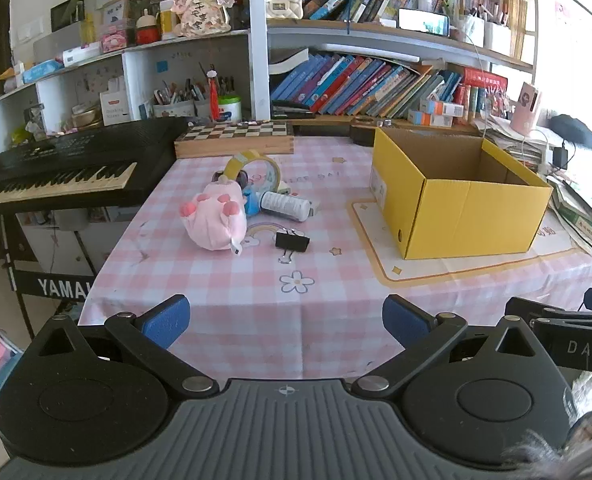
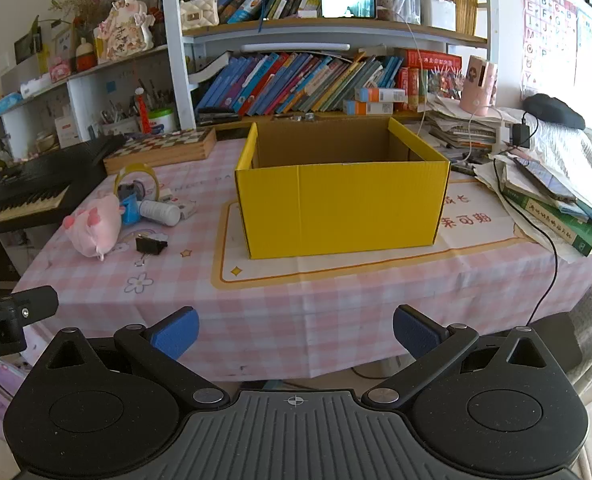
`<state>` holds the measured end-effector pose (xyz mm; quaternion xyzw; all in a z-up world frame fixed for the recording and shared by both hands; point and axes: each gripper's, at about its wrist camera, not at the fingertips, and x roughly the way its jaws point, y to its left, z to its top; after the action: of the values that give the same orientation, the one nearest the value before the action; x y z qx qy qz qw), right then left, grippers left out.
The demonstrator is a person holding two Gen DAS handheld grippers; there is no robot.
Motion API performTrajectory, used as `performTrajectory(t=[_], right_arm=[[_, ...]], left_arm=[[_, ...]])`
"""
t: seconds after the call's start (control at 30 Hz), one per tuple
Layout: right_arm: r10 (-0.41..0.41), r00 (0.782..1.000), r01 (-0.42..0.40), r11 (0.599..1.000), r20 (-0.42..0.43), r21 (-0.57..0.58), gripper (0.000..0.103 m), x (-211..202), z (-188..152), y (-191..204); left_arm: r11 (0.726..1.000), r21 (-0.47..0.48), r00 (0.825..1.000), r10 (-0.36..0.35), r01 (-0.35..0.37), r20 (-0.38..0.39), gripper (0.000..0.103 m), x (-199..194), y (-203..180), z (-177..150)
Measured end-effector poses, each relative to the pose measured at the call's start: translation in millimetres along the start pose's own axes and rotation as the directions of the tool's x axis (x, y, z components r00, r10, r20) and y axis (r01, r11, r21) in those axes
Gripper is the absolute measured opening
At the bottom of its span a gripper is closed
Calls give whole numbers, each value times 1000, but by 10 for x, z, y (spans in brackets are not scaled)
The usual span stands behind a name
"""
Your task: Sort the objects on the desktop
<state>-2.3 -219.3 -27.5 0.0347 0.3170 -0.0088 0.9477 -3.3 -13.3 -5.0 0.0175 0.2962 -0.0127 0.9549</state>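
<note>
1. Both claws were wide open with nothing between the blue pads. The left claw (image 1: 285, 322) hung over the near edge of the desk (image 1: 255, 320), and the right claw (image 2: 296, 332) sat just beside it, aimed at the box.
2. The yellow cardboard box (image 2: 340, 208) stood open on the right half of the desk, on a cream mat with an orange border. No items showed inside it, though its floor was mostly hidden.
3. All the loose stuff was bunched up on the left, well apart from the box: a pink plush toy (image 1: 215, 216) nearest, a black binder clip (image 1: 291, 242) just right of it, a white bottle (image 1: 285, 206) lying on its side behind, and a roll of yellow tape (image 1: 253, 168) standing on edge at the far side of the pile.
4. A chessboard box (image 1: 233, 138) lay at the far edge, and a black keyboard (image 1: 67, 168) stood off the desk's left side.
</note>
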Motion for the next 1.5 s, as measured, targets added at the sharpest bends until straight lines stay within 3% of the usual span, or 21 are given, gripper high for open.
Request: performTrajectory(t=[1.5], right_arm=[[-13,1000,12,1000,-27,-17,103,115,46,49]], left_arm=[[1000,4,997,-30,31,-68,103,229,-4,41]])
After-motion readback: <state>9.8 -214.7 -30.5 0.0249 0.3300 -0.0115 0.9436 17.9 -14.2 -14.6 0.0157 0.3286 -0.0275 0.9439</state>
